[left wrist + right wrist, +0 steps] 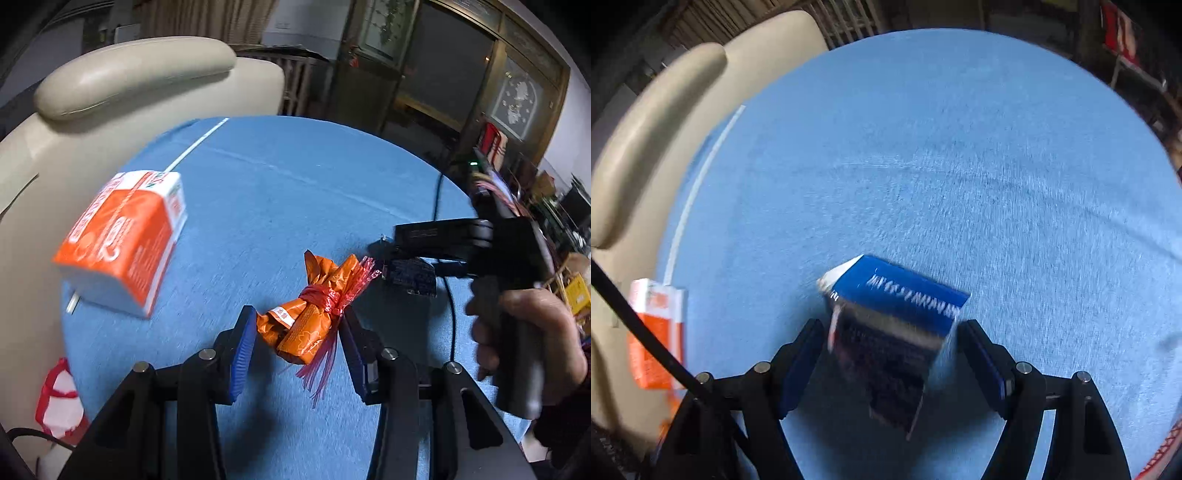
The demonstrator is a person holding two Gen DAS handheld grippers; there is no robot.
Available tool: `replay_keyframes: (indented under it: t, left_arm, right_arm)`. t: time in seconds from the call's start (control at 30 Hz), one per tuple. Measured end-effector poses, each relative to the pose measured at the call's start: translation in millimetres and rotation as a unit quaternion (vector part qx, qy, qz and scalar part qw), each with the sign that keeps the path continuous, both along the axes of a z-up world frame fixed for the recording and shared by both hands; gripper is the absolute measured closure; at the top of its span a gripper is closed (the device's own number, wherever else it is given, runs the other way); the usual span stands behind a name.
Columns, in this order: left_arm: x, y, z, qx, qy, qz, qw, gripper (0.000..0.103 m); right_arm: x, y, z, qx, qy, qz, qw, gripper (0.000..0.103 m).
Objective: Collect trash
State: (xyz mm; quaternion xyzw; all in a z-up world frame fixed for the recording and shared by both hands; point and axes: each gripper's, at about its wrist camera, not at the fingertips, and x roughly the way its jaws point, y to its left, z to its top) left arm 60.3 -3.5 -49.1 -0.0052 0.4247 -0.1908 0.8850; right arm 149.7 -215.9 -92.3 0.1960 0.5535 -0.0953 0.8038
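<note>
Left gripper (297, 349): fingers spread, straddling an orange wrapper (310, 317) tied with red string, pads just beside it but apart from it; wrapper lies on the blue desk (295, 192). Right gripper (890, 363): fingers spread, a blue carton (894, 332) between them, blurred, contact unclear. Orange box (122, 243) well left on the desk. Cream chair (129, 77) beyond the desk edge.

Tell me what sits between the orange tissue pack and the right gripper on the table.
In the left wrist view, the tied orange wrapper bundle lies between the orange tissue pack and the right gripper, itself between the left gripper's open fingers.
</note>
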Motion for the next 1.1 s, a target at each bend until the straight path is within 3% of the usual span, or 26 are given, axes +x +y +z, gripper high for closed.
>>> replay_keyframes:
  t: [0.1,0.27,0.3,0.37,0.4,0.53,0.8,0.87,1.1]
  left_arm:
    - [-6,-3,2,0.004,-0.004,0.014,0.9999,0.056]
    - [-20,-12,13,0.001,-0.015,0.012,0.9998,0.056]
    - [-23,-13,16,0.000,-0.020,0.011,0.9997,0.056]
    - [-25,-14,22,-0.007,-0.023,0.007,0.9997,0.056]
    - [-27,-15,25,-0.009,-0.024,0.007,0.9996,0.056]
    - [-36,-25,34,-0.012,-0.034,0.006,0.9993,0.056]
    - [-56,-49,49,0.012,-0.062,-0.005,0.9980,0.056]
    - [-60,-54,53,0.012,-0.060,-0.010,0.9981,0.056]
    - [-82,-80,64,0.019,-0.075,-0.034,0.9964,0.056]
  right_arm:
    - [5,15,-2,-0.063,0.003,0.024,0.998,0.022]
    - [-2,23,-5,-0.111,-0.010,0.049,0.993,0.024]
    - [-5,21,-5,-0.111,-0.014,0.048,0.993,0.028]
    - [-12,16,-3,-0.114,-0.022,0.052,0.992,0.053]
    - [-17,10,-1,-0.113,-0.025,0.056,0.992,0.053]
    - [-32,-13,-1,-0.099,-0.026,0.059,0.993,0.054]
    - [-93,-73,5,-0.001,-0.048,0.033,0.998,0.059]
    - [-114,-92,8,0.043,-0.064,0.026,0.997,0.061]
    - [-193,-141,40,0.110,-0.134,0.001,0.985,0.061]
